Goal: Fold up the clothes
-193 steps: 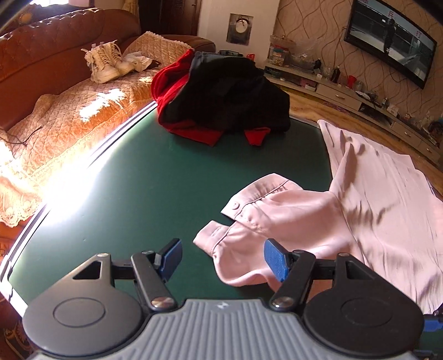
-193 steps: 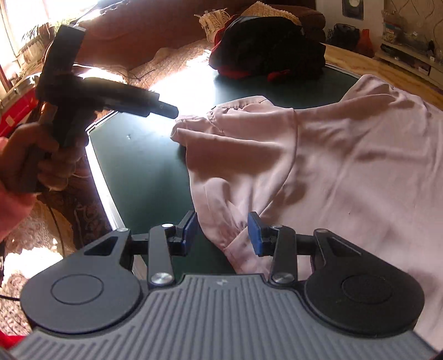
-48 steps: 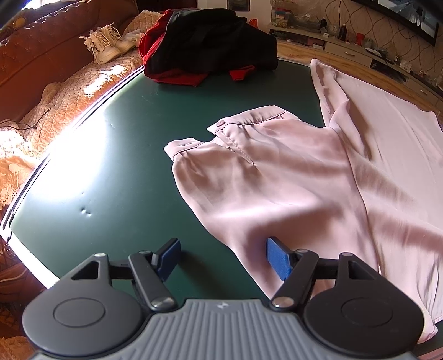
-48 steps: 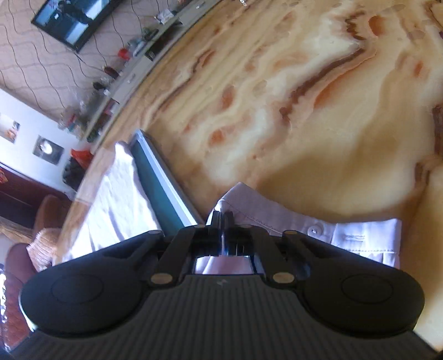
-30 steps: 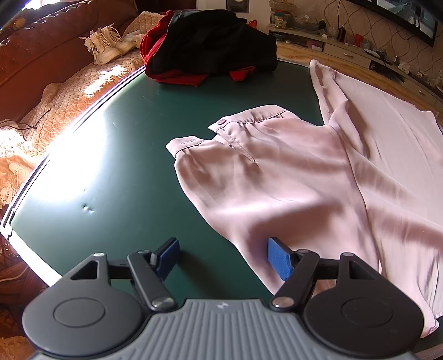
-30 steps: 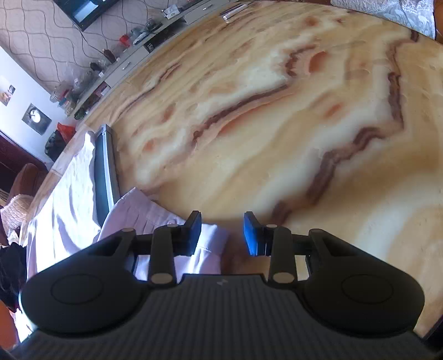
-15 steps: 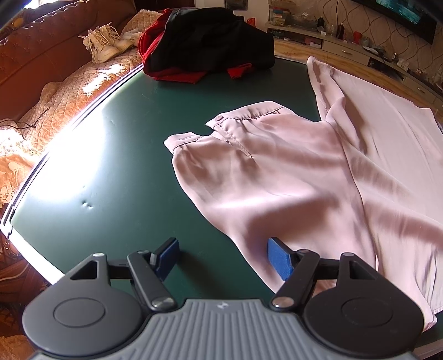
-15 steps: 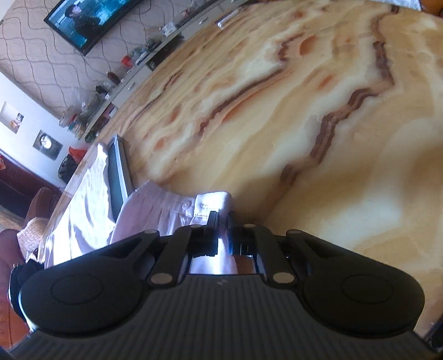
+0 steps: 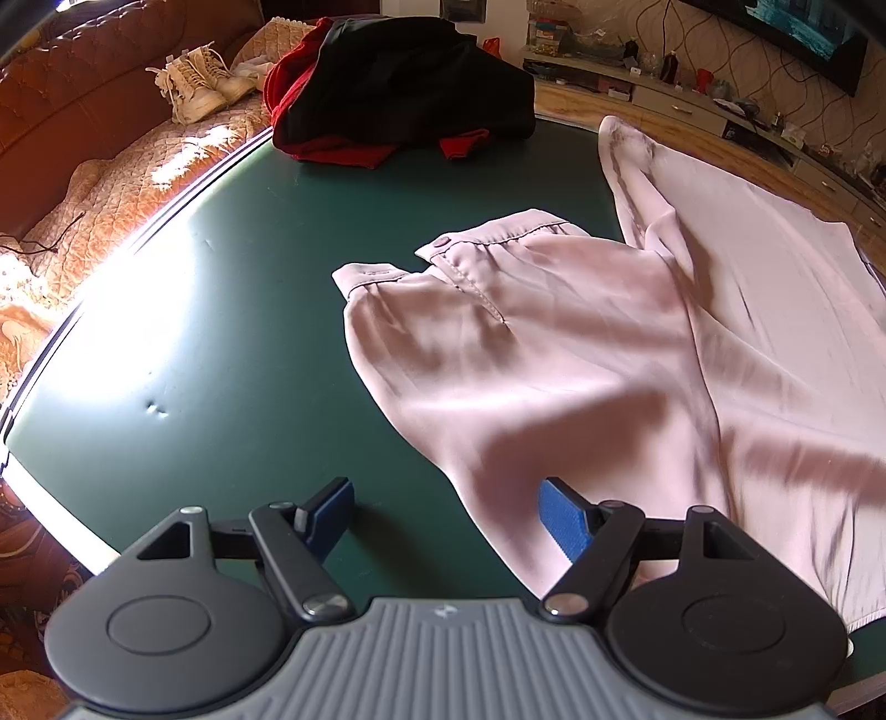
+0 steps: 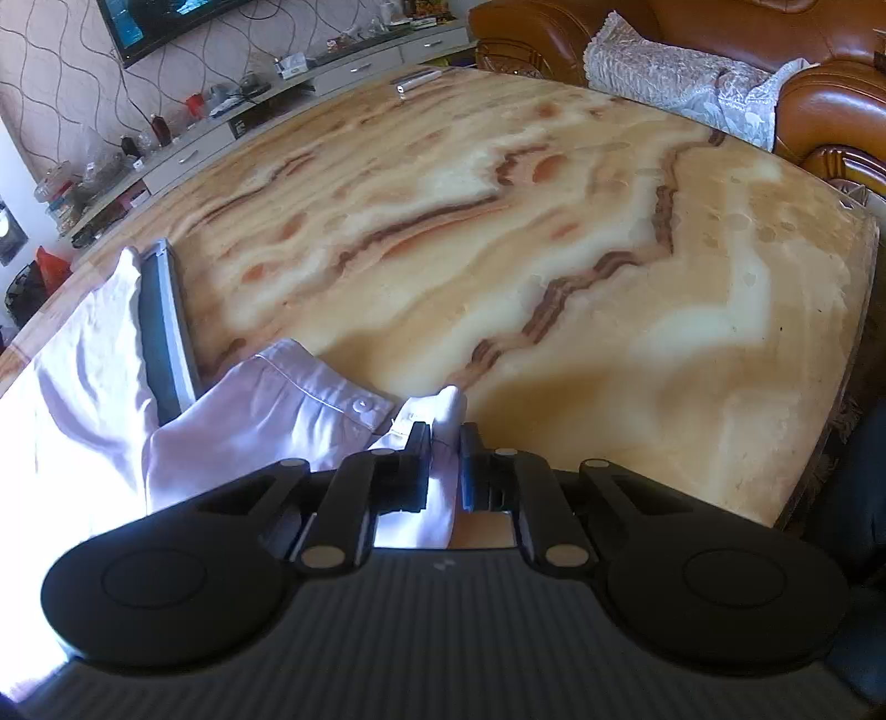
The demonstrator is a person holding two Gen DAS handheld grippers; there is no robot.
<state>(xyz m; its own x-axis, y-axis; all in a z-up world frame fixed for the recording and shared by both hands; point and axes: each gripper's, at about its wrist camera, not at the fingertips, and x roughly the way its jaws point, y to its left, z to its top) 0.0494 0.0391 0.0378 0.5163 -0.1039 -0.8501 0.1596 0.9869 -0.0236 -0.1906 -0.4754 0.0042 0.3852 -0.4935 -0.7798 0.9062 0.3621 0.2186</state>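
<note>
Since half a second ago the right gripper (image 10: 444,462) has swung so the marble floor (image 10: 554,232) fills more of its view and a brown leather sofa (image 10: 819,111) with a lace throw (image 10: 681,77) has come in at the top right. Its jaws have just been opening a little, and the cuff (image 10: 437,410) of the pink shirt (image 10: 260,421) is between the pads, pinched there, with the cuff button (image 10: 362,405) just left of the fingertips. The left gripper (image 9: 446,515) is unchanged from a second ago: jaws wide apart, nothing held, hovering over the green table (image 9: 221,343).

In the left wrist view the pink shirt (image 9: 609,354) lies on the right half of the green table, its near sleeve and cuff (image 9: 443,255) spread toward the middle. The sleeve's lower edge runs between the left gripper's blue pads (image 9: 562,523) without touching them. Bare green table lies left of the shirt, out to the sunlit left rim. A red and black clothes pile (image 9: 398,88) sits at the table's far edge, well apart from the shirt.

In the right wrist view the shirt hangs over the table's grey edge (image 10: 166,327), with open floor right of it.

Beyond the table: a quilted sofa (image 9: 111,166) carrying white shoes (image 9: 194,91), a low TV cabinet (image 9: 692,99), a wall TV (image 9: 797,33).
</note>
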